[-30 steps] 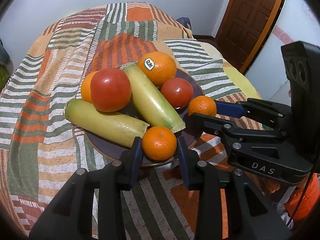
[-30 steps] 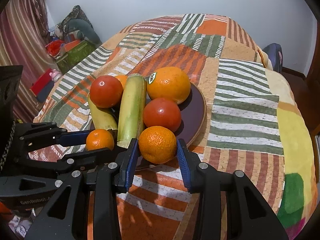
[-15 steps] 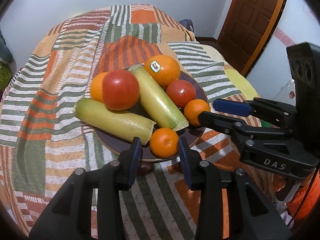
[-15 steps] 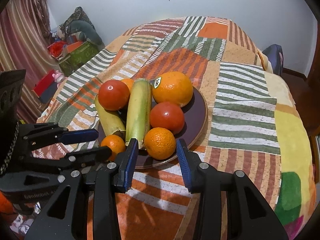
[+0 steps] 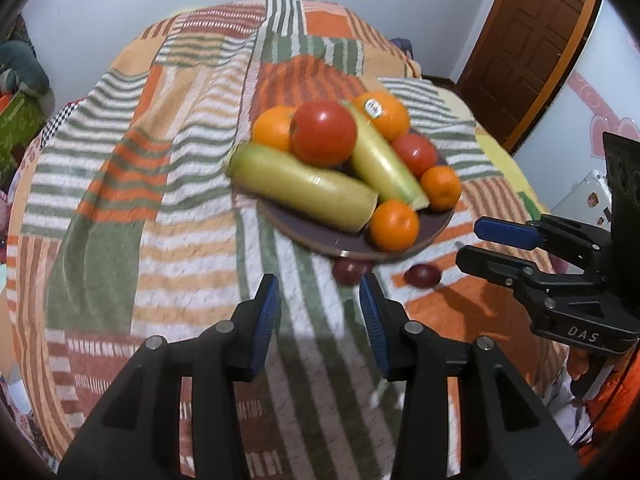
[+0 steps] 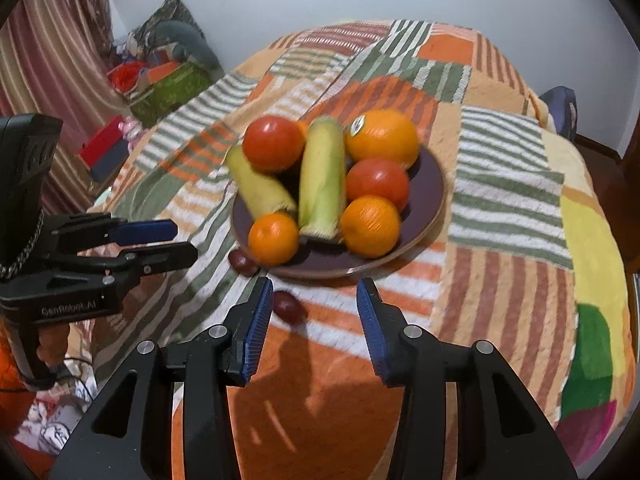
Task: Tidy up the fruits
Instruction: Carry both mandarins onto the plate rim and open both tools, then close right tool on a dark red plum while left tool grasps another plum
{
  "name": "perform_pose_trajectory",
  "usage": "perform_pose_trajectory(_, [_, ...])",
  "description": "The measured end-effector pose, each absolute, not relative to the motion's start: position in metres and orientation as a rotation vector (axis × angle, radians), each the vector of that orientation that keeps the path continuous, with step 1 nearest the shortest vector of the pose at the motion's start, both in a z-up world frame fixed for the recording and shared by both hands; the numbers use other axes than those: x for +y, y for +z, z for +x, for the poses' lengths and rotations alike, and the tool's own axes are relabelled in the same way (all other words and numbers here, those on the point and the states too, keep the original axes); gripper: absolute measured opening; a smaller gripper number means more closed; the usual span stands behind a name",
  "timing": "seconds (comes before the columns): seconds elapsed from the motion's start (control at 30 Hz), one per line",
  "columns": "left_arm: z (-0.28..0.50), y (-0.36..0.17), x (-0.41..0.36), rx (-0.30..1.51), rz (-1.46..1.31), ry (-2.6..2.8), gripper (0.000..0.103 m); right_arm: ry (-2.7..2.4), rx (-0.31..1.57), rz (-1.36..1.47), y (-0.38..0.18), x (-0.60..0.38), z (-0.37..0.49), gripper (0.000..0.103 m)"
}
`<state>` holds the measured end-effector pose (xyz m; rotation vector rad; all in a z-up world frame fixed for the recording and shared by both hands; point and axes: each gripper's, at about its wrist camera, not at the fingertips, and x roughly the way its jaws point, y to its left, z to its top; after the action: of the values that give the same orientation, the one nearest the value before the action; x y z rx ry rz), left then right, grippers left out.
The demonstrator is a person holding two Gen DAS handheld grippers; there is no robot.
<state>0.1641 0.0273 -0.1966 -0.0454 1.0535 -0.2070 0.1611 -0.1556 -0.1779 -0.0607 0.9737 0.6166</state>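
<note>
Both tangerines now sit on the plate (image 6: pixel 434 200) – your left gripper (image 5: pixel 320 312) and right gripper (image 6: pixel 316 316) have backed off, jaws opening, empty. Two plums (image 6: pixel 286 306) remain on the bedspread (image 5: pixel 120 184) by the plate's near edge.

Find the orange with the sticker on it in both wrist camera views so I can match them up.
Left wrist view: the stickered orange sits at the far right of the plate, right of picture centre, behind the long green fruit.
Right wrist view: the same orange is at the plate's far side, right of centre, above a tomato.
Shared landmark: the dark plate on the striped blanket.
</note>
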Motion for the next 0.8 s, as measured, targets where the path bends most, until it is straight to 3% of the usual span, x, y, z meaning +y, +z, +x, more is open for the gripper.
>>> perform_pose_trajectory(0.4, [0.167, -0.215, 0.022, 1.090, -0.073, -0.251, 0.042, 0.657, 1.008, -0.135, -0.200, -0.131, 0.162, 0.040])
perform_pose_trajectory(0.63, [0.172, -0.219, 0.016, 1.100, -0.065, -0.275, 0.042, 0.659, 1.008, -0.156, -0.205, -0.126, 0.163, 0.022])
perform_pose_trajectory(0.8, [0.178, -0.221, 0.007, 1.100, -0.054, -0.299, 0.042, 0.657, 1.004, -0.126, -0.202, -0.135, 0.163, 0.022])
